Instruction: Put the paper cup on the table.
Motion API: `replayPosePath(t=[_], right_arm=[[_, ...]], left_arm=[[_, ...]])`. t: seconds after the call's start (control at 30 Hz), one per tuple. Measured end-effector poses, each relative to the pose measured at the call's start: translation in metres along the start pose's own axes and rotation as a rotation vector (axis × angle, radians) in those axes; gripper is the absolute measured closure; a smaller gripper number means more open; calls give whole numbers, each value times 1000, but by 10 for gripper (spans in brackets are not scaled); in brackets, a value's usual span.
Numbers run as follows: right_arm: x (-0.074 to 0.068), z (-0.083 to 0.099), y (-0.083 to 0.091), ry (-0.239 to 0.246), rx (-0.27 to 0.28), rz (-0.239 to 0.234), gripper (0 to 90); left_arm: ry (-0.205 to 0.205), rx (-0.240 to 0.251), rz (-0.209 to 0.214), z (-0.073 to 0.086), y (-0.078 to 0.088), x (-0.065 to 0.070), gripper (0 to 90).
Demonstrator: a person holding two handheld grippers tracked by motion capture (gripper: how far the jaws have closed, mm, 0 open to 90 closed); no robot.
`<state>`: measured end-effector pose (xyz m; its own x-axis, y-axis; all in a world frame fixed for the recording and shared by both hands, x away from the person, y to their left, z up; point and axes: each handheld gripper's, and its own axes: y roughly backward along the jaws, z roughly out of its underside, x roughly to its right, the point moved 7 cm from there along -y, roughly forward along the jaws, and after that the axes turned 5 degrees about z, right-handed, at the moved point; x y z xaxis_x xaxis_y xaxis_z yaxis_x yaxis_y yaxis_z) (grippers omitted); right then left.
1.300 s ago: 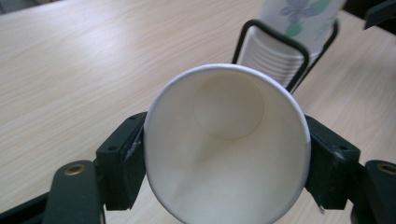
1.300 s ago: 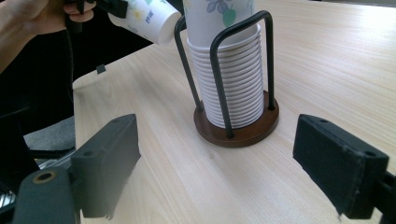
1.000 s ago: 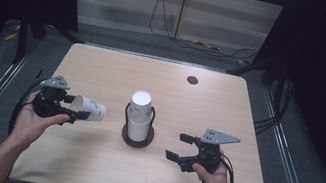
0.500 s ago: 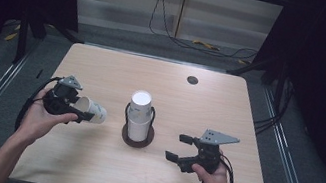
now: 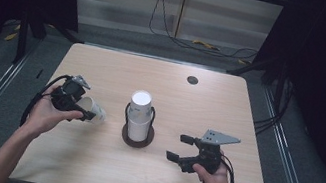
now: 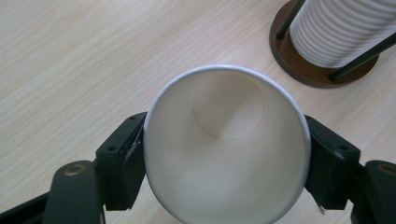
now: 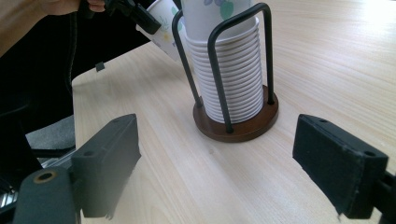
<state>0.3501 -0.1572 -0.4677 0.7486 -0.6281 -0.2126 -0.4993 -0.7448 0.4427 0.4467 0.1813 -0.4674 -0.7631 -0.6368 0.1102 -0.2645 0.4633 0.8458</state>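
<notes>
Paper cup (image 6: pixel 226 144), white inside with a floral print outside, sits clamped between the left gripper's (image 6: pixel 226 163) fingers.

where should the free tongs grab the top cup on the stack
Grip the top cup by its side wall just above the stack, closing across its round body from the open gap between the holder's wire uprights; judging by the pose, come in level, then lift straight up.

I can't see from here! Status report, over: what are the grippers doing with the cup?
Left gripper shut on cup, mouth toward its camera. Right gripper open, empty, facing the stack in its holder. Nothing in the way.
</notes>
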Motion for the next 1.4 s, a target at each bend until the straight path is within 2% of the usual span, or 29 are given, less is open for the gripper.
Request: replayPosePath(t=[0.03,0.13,0.17,0.33,0.37,0.5,0.53,0.77,1.1,1.4], right_arm=[[1,0,-1,-3,0,-3,141],[0,0,-2,-2,-3,-2,141],[-1,0,-1,2,-3,-6,142],[0,0,-1,-2,-3,-3,142],[0,0,-1,-1,-3,-7,142],[-2,1,-1,4,-2,-12,142],[-2,1,-1,5,-2,-12,142],[1,2,0,0,-4,-10,142],[3,2,-2,-2,-1,-18,142],[2,1,-4,0,-3,-25,142]], left_arm=[[5,-7,-16,-1,-1,-1,261],[8,-12,-9,-2,-1,1,261],[-9,-29,-10,-1,-1,0,261],[1,-92,-12,1,-4,0,260],[-13,-114,-15,0,-6,0,260],[-8,-137,-10,0,-9,1,259],[0,-157,-3,1,-11,2,259],[0,-211,-21,1,-20,1,250],[2,-215,-23,-3,-26,1,223],[18,-172,-1,-7,-30,3,193]])
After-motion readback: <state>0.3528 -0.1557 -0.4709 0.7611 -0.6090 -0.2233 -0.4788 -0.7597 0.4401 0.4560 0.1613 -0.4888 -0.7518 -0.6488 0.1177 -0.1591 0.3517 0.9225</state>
